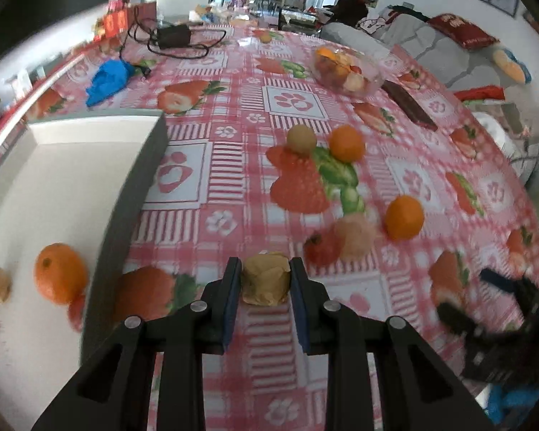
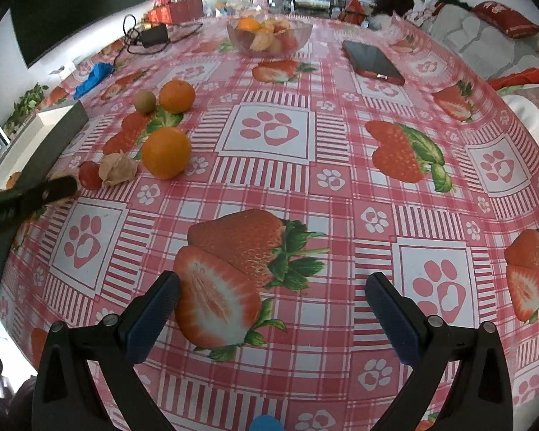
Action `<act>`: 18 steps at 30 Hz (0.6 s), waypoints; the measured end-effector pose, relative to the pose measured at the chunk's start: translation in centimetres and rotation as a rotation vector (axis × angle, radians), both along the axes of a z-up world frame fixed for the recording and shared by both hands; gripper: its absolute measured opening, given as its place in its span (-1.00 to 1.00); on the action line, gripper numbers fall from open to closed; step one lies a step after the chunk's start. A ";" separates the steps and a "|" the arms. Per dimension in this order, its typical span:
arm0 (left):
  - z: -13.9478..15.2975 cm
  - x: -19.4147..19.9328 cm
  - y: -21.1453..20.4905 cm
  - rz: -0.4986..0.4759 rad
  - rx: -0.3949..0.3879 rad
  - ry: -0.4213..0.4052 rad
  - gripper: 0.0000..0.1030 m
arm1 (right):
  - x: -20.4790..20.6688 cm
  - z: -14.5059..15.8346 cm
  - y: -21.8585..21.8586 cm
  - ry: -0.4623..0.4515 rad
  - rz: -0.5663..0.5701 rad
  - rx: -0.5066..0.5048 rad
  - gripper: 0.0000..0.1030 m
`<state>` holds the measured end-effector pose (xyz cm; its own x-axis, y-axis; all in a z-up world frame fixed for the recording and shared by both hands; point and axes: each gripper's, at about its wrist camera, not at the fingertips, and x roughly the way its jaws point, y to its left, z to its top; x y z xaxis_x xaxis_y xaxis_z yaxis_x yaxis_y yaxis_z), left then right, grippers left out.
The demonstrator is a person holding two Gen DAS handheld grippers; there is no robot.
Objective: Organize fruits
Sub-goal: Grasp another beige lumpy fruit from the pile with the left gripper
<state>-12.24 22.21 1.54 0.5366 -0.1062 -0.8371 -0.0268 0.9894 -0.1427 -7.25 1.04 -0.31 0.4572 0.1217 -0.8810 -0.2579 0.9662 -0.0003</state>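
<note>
The left gripper (image 1: 265,283) clamps its jaws on a husked physalis (image 1: 266,280) above the desk (image 1: 305,107), just beside the white tray (image 1: 72,165) that likely receives it, while the right gripper (image 2: 272,298) hovers with jaws wide, empty

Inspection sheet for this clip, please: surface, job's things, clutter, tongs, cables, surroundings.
Surface: table under a pink strawberry-print cloth.
Job's things: white tray holding an orange and small fruits; two oranges, a kiwi, a husked berry and a tomato loose; glass bowl of fruit.
Clutter: phone, blue cloth.
Tongs: left tongs shut on a tan husked fruit; right tongs open, empty.
Cables: black adapter with cord.
Surroundings: sofa, cushions.
</note>
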 end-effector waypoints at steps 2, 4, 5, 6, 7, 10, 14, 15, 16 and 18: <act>-0.1 -0.5 0.0 -0.001 0.012 -0.007 -0.42 | 0.5 0.0 0.2 0.032 0.007 -0.006 1.00; -0.2 -0.8 0.1 -0.004 0.016 -0.013 -0.42 | 1.0 0.1 0.6 0.052 0.009 -0.008 1.00; -0.2 -0.8 0.0 -0.009 0.022 -0.014 -0.41 | 1.2 0.1 0.9 0.059 0.012 -0.009 1.00; -0.3 -0.7 0.0 -0.012 0.029 -0.016 -0.41 | 1.5 0.1 1.3 0.064 0.019 -0.010 1.00; -0.3 -0.6 -0.1 -0.015 0.033 -0.017 -0.40 | 1.7 0.1 1.7 0.067 0.029 -0.009 1.00; -0.4 -0.4 -0.3 -0.029 0.059 -0.024 -0.36 | 3.0 0.0 3.6 0.063 0.074 -0.014 1.00; -0.4 -0.2 -0.4 -0.035 0.067 -0.031 -0.31 | 5.1 -0.1 5.3 0.044 0.079 -0.014 1.00; -0.5 -0.1 -0.4 -0.036 0.069 -0.033 -0.31 | 5.6 -0.1 5.7 0.039 0.077 -0.013 1.00; -0.5 0.0 -0.4 -0.037 0.072 -0.034 -0.30 | 6.1 -0.1 6.1 0.033 0.078 -0.013 0.98; -0.5 0.1 -0.5 -0.040 0.081 -0.038 -0.30 | 6.8 0.1 6.9 0.015 0.088 -0.011 0.86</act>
<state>-12.15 21.69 1.02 0.5652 -0.0613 -0.8227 0.0169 0.9979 -0.0627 -0.44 7.93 -0.24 0.4319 0.1508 -0.8892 -0.3416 0.9398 -0.0066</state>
